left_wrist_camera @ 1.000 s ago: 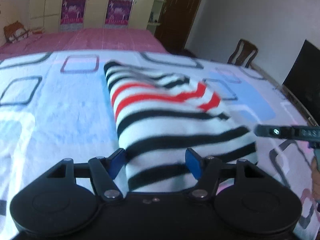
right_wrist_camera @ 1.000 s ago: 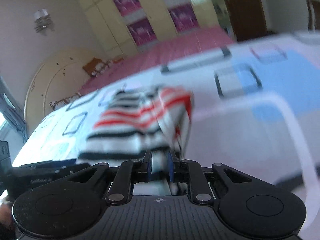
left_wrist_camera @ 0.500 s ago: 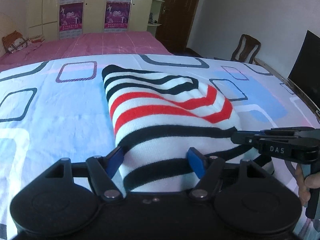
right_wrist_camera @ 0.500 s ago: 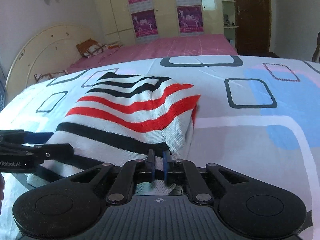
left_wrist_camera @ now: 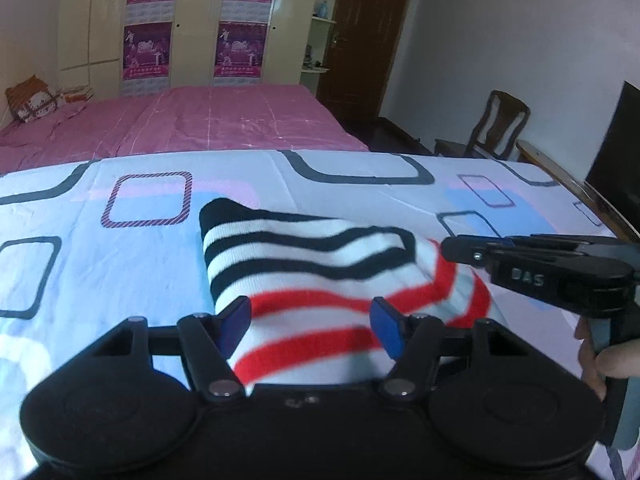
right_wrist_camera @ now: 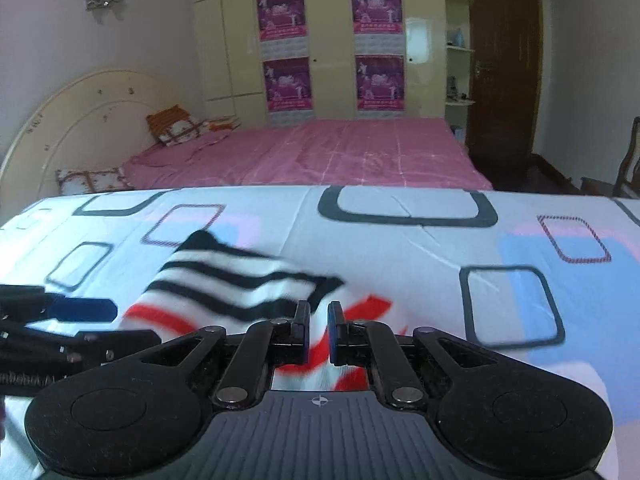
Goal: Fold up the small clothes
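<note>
A knit garment (left_wrist_camera: 312,256) with black, white and red stripes lies on the patterned bed sheet (left_wrist_camera: 120,264). My left gripper (left_wrist_camera: 310,318) hovers over its near part. The jaws are closing, with the red-striped fabric between the blue pads and a gap still showing. My right gripper (right_wrist_camera: 318,320) is shut on a fold of the garment (right_wrist_camera: 232,280) at its right side. In the left wrist view the right gripper (left_wrist_camera: 448,248) reaches in from the right over the garment's red-striped edge. The left gripper (right_wrist_camera: 136,324) shows at the left edge of the right wrist view.
A hand (left_wrist_camera: 608,364) holds the right gripper's handle. Beyond the sheet stand a pink bed (left_wrist_camera: 208,120) and a wardrobe (left_wrist_camera: 192,20) with posters. A wooden chair (left_wrist_camera: 500,124) and a dark screen (left_wrist_camera: 616,152) are at the right, past the bed's wooden edge (left_wrist_camera: 560,172).
Both grippers have moved forward toward the garment's far end. The right one carried its pinched edge along. Red stripes now lie between my left jaws where black ones were.
</note>
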Demonstrator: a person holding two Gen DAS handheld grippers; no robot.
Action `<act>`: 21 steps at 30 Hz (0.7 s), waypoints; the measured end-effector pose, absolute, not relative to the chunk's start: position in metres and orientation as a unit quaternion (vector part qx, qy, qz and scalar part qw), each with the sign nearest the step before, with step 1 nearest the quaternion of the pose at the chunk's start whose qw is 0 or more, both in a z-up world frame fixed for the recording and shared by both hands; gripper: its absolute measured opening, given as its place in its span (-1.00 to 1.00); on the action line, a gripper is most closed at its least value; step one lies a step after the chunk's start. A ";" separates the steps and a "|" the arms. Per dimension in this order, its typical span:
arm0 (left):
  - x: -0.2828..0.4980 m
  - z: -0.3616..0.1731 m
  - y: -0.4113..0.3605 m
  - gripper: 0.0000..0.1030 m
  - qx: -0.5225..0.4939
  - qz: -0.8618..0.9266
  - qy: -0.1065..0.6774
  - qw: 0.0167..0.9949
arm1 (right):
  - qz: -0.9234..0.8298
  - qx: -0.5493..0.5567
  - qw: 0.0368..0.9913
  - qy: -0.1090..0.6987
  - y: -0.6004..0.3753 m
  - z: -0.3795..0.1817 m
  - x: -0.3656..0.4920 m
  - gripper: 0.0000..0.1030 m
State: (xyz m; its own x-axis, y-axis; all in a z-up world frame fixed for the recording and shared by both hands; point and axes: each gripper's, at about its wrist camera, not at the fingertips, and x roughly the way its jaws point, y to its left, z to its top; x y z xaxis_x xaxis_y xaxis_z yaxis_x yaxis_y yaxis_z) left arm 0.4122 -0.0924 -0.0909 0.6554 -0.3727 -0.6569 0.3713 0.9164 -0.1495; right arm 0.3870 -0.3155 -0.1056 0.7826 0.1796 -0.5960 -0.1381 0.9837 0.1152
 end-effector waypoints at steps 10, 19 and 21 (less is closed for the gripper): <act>0.418 -0.128 -0.083 0.34 -0.007 -0.182 0.372 0.910 | 0.065 -0.009 0.936 0.345 -0.323 -0.150 0.413 -0.87; 0.443 -0.126 -0.095 0.37 0.005 -0.172 0.383 0.907 | 0.056 -0.009 0.936 0.347 -0.329 -0.161 0.431 -0.88; 0.445 -0.126 -0.094 0.40 0.000 -0.170 0.387 0.906 | 0.059 0.009 0.934 0.351 -0.335 -0.159 0.431 -0.88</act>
